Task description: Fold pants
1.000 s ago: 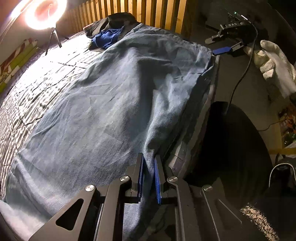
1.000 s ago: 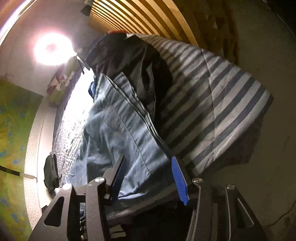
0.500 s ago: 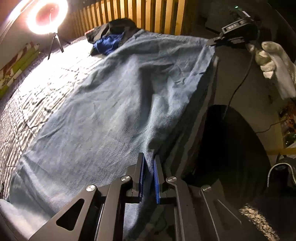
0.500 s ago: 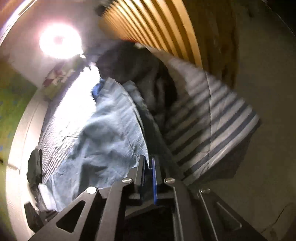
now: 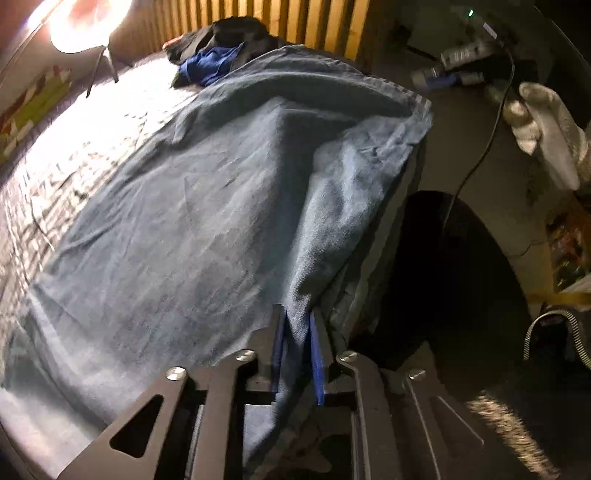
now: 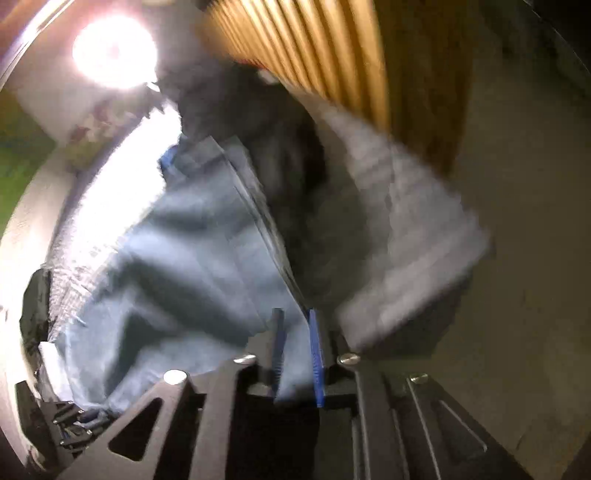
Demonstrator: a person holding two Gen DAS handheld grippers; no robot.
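One pair of blue pants [image 5: 192, 221] lies spread over the striped bed cover [image 5: 74, 147], reaching from the near edge up toward the slatted wooden headboard [image 5: 295, 26]. We see the cloth pulled up into a ridge along its rt side, and that ridge runs straight into the left gripper [image 5: 297, 317], whose blue pads [image 5: 316, 354] are clamped on a pinch of the fabric w/ only the cloth between them. In the right wrist view we have the right gripper [image 6: 295, 317] likewise closed on the pants [image 6: 192, 258], a fold of blue cloth caught between its pads [image 6: 317, 358]; that view is badly smeared, so we can say approx. only that the grip looks to be at a hem or waistband edge. In the left wrist view the right gripper [image 5: 454, 70] shows far off, beyond the pants' far corner, held by a white-gloved hand [image 5: 546, 125] w/ a black cable [image 5: 476, 158] trailing down from it. Past the pants, near the headboard, we see a heap of dark clothes [image 5: 236, 33] w/ a bright blue garment [image 5: 210, 66] in it. At top left a ring light [image 5: 88, 22] glares on its stand, washing out the cover beneath it.
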